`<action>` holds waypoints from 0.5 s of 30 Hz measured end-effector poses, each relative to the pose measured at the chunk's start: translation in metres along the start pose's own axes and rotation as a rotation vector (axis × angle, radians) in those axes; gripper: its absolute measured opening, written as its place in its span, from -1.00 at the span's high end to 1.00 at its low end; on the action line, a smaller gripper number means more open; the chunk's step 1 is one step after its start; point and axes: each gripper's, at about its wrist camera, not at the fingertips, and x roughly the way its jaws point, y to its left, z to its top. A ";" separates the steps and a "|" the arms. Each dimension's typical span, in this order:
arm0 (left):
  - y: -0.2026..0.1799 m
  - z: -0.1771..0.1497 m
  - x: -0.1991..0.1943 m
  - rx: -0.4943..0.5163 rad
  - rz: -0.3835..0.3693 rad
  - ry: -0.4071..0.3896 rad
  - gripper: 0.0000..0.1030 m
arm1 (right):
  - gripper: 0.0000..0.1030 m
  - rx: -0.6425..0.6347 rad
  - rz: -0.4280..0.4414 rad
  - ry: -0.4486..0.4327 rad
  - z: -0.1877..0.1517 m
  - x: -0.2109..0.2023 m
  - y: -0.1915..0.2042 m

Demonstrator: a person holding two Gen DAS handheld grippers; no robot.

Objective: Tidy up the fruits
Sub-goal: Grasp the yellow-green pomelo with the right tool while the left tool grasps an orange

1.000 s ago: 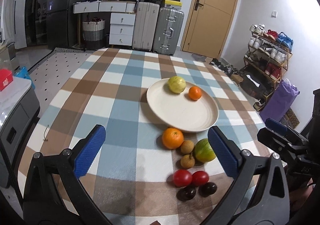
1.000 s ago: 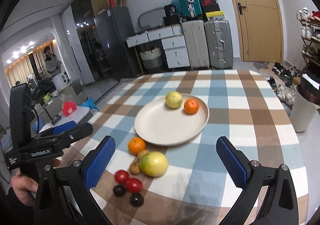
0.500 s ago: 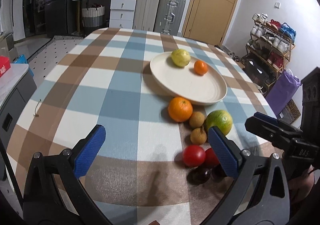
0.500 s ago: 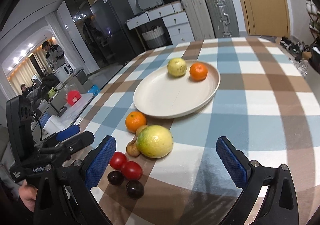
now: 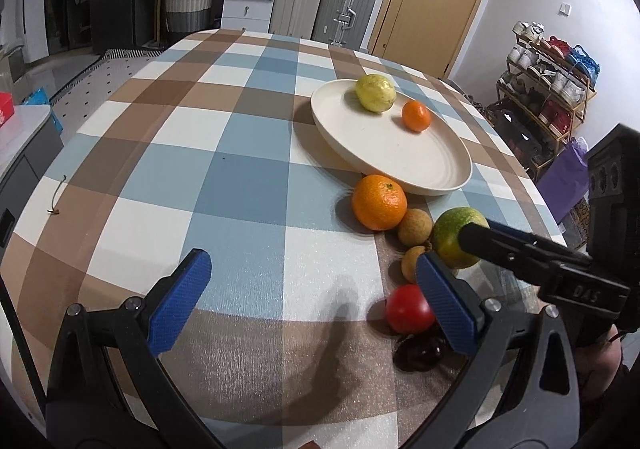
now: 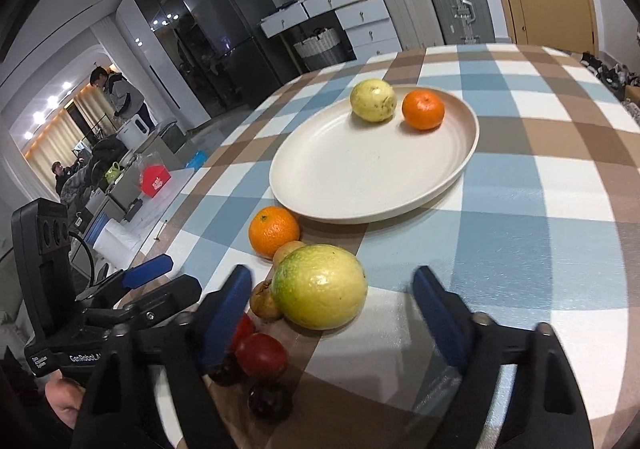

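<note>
A cream plate (image 6: 360, 169) holds a yellow fruit (image 6: 373, 100) and a small orange (image 6: 423, 109). In front of it lie a bigger orange (image 6: 273, 231), brown round fruits (image 5: 415, 226), a green-yellow fruit (image 6: 320, 287), red tomatoes (image 6: 261, 355) and dark plums (image 6: 269, 399). My right gripper (image 6: 332, 313) hangs low with the green-yellow fruit between its jaws, which are closing; the pads stand apart from it. My left gripper (image 5: 314, 301) is open over bare cloth, its right finger in front of a tomato (image 5: 408, 309).
The checked tablecloth (image 5: 240, 189) runs left and far of the plate (image 5: 440, 185). Suitcases (image 5: 344, 5), drawers and a door stand behind the table, a shoe rack (image 5: 548, 89) at the right. People stand far off in another room (image 6: 120, 97).
Both grippers have sunk toward the fruit cluster, which now looms larger. The right gripper's fingers have drawn closer together around the green-yellow fruit.
</note>
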 end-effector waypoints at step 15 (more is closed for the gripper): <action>0.001 0.021 0.027 -0.012 -0.025 0.041 -0.97 | -0.04 0.028 0.067 -0.007 -0.002 -0.006 -0.010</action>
